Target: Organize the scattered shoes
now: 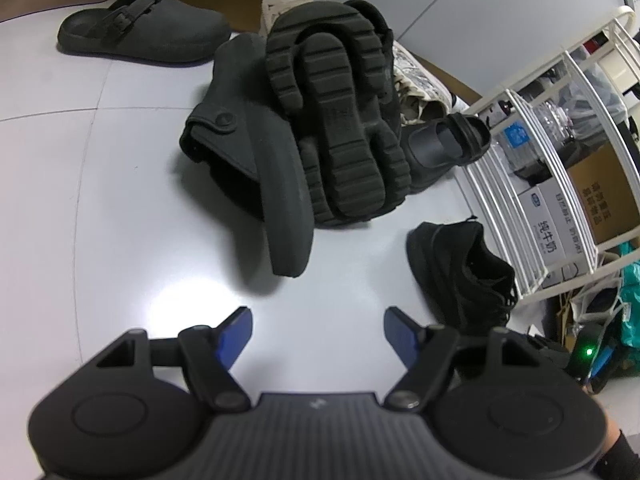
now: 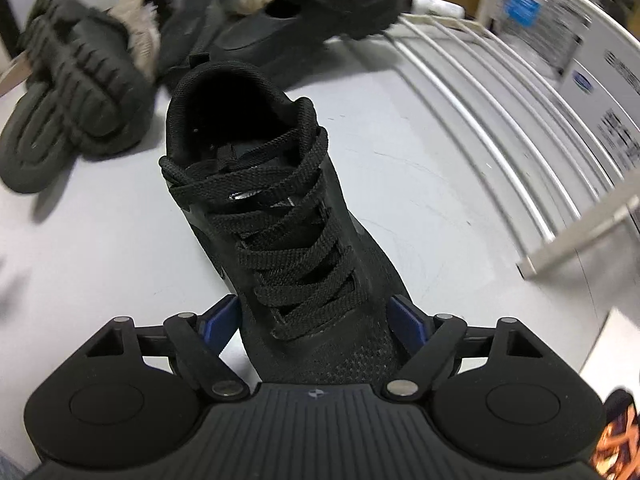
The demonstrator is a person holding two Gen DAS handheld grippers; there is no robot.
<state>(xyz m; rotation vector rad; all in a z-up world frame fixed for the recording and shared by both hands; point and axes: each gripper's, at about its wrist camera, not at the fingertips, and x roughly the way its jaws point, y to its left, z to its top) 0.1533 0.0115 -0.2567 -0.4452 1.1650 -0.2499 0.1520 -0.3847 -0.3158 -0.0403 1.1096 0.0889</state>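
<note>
Down at the bottom of the right wrist view, the right gripper (image 2: 316,320) straddles the toe end of a black lace-up mesh sneaker (image 2: 280,216). Its blue fingers (image 2: 218,322) sit just at either side of the shoe's forefoot; whether the pads actually press on the fabric cannot be told. The sneaker stands upright on the pale grey tiled floor (image 2: 420,184), heel opening toward the top of the frame, laces tied across the middle.

Behind it, in the upper left, lies a blurred heap: a chunky black shoe turned sole-up with deep ridged tread (image 2: 76,92), a beige fabric shoe (image 2: 138,28) and a black rubber clog (image 2: 320,12) in the top centre. A white wire shoe rack (image 2: 480,92) curves across the right side.

From the left wrist view, the left gripper (image 1: 318,334) hangs released over bare floor at the lower centre, nothing between its blue fingers (image 1: 236,332). The same sneaker (image 1: 460,272) shows at the right of centre, just beside the white rack (image 1: 532,184). In the middle of the frame the ridged sole-up shoe (image 1: 340,112) leans on a dark grey clog with a strap rivet (image 1: 248,160). A separate dark buckled clog (image 1: 140,28) rests alone in the upper left, well apart from the heap.
</note>
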